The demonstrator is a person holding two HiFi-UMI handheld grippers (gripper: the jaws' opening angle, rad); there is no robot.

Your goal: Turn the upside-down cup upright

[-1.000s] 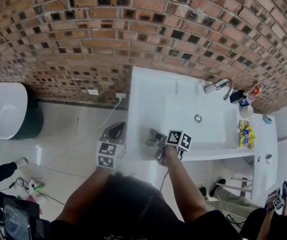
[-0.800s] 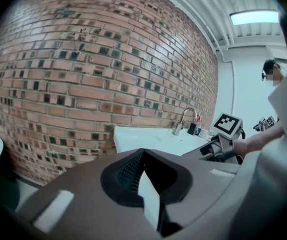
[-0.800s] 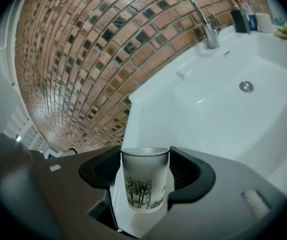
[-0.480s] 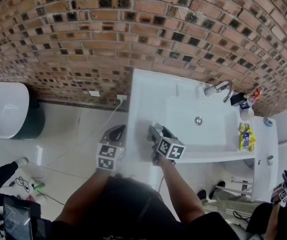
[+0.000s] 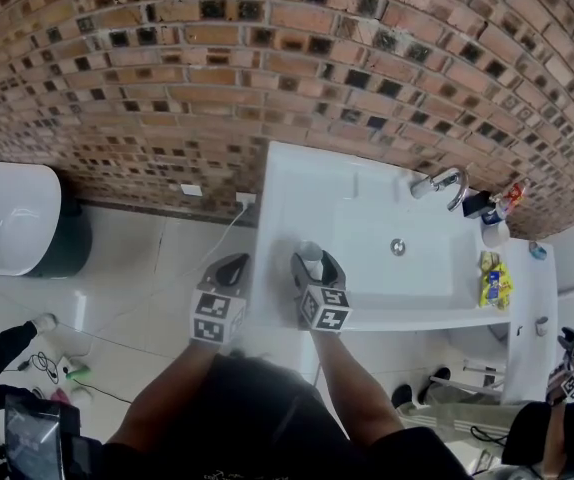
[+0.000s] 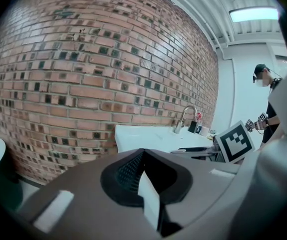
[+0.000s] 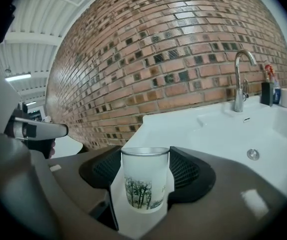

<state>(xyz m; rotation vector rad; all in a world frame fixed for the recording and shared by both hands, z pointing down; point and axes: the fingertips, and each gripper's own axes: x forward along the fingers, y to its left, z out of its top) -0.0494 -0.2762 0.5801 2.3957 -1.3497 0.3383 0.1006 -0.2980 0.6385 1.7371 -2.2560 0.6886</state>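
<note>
The right gripper (image 5: 312,265) clamps the cup (image 7: 144,179), rim up, over the front left corner of the white basin counter (image 5: 297,188). The left gripper (image 6: 146,181) hangs closed and empty beyond the counter's left edge. If let go before its base sits flat, the cup could topple off the edge onto the glossy tiled floor (image 5: 147,258). A brick wall (image 5: 217,68) stands behind.

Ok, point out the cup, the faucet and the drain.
cup (image 7: 144,181), right gripper view, on its printed side wall.
faucet (image 7: 240,86), right gripper view, on its upright stem.
drain (image 7: 253,154), right gripper view, on its metal centre.
</note>
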